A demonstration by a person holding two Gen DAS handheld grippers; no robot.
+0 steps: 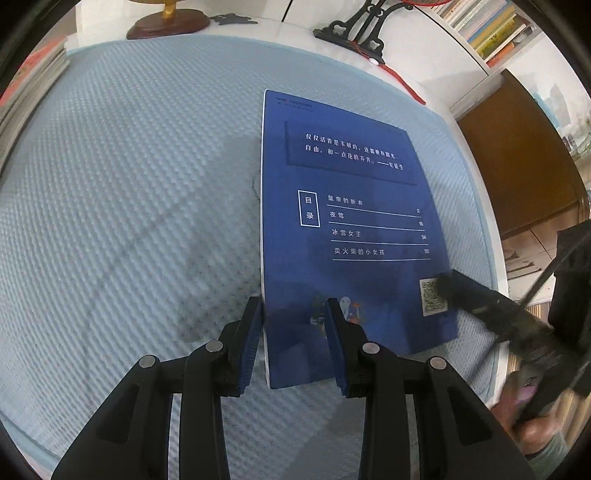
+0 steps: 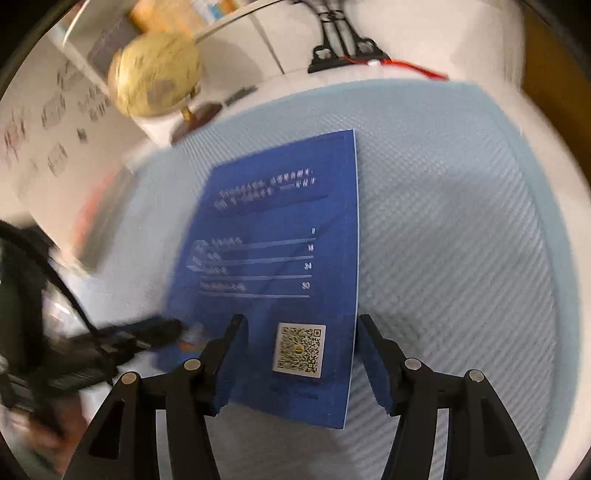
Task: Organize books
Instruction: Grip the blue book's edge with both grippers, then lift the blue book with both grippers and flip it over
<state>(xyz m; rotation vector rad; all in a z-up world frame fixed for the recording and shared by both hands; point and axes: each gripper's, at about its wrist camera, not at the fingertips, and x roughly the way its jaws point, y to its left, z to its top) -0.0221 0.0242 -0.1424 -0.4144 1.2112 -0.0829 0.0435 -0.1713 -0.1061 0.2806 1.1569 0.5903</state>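
Observation:
A thin blue book (image 1: 351,184) with white contents lines and a QR code lies flat, back cover up, on a light blue textured mat (image 1: 129,184). My left gripper (image 1: 293,301) hangs over the book's near left corner. It is open, one finger just outside the left edge and the other above the cover. In the right wrist view my right gripper (image 2: 301,317) stands open over the book (image 2: 280,221), astride its right edge near the QR code. Neither gripper pinches the book. Each gripper shows blurred in the other's view: the right gripper (image 1: 480,306) and the left gripper (image 2: 147,332).
A stack of books (image 1: 33,85) lies at the mat's left edge. Behind the mat stand a globe (image 2: 159,74) on a wooden base (image 1: 168,24) and a black ornamental stand (image 1: 354,33). A bookshelf (image 1: 487,29) and a wooden cabinet (image 1: 517,147) are at the right.

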